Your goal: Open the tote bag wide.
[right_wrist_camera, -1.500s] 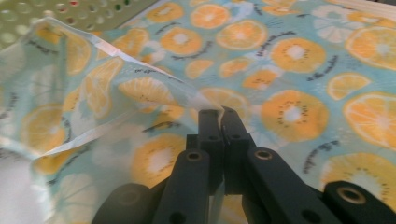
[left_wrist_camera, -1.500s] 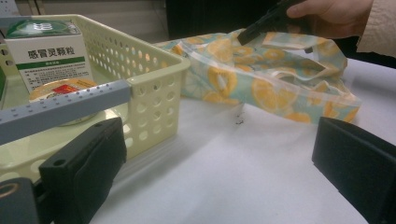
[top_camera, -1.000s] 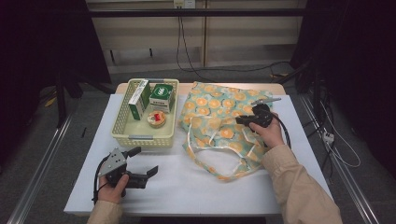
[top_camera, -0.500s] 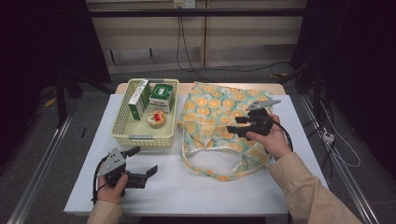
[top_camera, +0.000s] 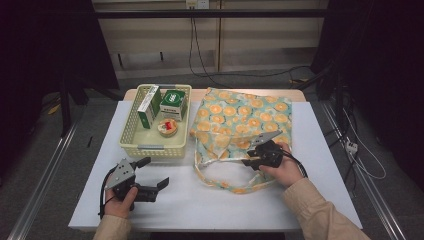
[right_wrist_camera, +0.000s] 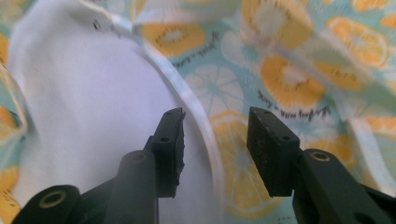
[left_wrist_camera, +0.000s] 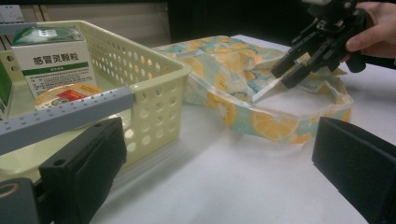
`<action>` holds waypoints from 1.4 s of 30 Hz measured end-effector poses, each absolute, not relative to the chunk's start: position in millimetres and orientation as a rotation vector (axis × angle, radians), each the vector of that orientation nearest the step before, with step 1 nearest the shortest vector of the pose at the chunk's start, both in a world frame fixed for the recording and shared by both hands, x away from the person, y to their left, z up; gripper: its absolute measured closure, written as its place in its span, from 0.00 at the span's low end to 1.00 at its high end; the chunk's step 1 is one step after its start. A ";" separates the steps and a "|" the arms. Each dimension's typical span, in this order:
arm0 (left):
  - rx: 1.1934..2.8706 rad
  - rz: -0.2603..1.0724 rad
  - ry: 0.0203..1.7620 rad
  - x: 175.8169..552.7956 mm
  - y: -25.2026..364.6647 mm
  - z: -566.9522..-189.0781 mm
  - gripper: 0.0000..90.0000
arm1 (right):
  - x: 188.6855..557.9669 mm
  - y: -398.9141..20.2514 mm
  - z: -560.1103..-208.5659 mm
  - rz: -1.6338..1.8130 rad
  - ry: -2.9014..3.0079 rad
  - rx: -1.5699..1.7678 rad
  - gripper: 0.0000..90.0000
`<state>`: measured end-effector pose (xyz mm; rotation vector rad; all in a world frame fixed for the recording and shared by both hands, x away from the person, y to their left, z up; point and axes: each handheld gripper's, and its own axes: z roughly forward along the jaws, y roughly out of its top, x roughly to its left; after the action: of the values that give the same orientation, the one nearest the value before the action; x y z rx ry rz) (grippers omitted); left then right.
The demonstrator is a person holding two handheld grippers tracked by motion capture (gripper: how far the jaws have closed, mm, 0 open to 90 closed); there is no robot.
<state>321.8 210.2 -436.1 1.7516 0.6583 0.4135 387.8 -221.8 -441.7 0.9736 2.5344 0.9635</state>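
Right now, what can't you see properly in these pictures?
- Inside of the bag: high view, its own cloth covers it.
- Round tub in the basket: left gripper view, a grey bar crosses it.
- Whether the right tongs touch the bag's edge: right gripper view, blurred.

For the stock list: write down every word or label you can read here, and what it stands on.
"感冒灵颗粒": white and green box in the basket.
Small print beneath it on that box: too small to read.
Round tub's lid: label blurred.
Cursive script on the orange-print bag: blurred, not readable.
Second green box: white marks, too small.
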 end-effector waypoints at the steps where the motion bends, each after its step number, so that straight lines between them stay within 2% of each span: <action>1: 1.746 0.411 0.663 321.7 209.6 -436.4 0.03 | 388.1 -223.2 -442.4 0.968 2.533 0.981 0.73; 5: 1.745 0.406 0.663 321.7 209.0 -436.8 0.03 | 390.4 -227.7 -438.2 1.035 2.507 1.008 0.87; 11: 1.755 0.407 0.659 321.9 208.7 -437.1 0.03 | 395.1 -234.6 -435.6 1.139 2.480 1.065 0.88; 14: 1.753 0.404 0.661 322.3 208.4 -437.7 0.03 | 398.1 -241.9 -435.7 1.193 2.460 1.117 0.93; 16: 1.755 0.399 0.660 322.6 207.7 -438.3 0.03 | 400.9 -246.6 -436.1 1.203 2.442 1.145 1.00; 27: 1.764 0.398 0.660 324.3 206.4 -439.4 0.03 | 439.3 -261.2 -414.4 1.230 2.329 1.223 1.00; 34: 1.764 0.399 0.653 323.0 207.1 -439.0 0.03 | 469.8 -275.0 -427.0 1.152 2.261 1.328 1.00; 42: 1.759 0.397 0.660 321.9 209.0 -438.7 0.03 | 481.1 -285.4 -451.0 1.093 2.254 1.430 1.00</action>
<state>321.9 209.0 -438.7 1.7586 0.6604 0.3973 481.1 -285.4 -451.0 1.4296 2.2543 1.0933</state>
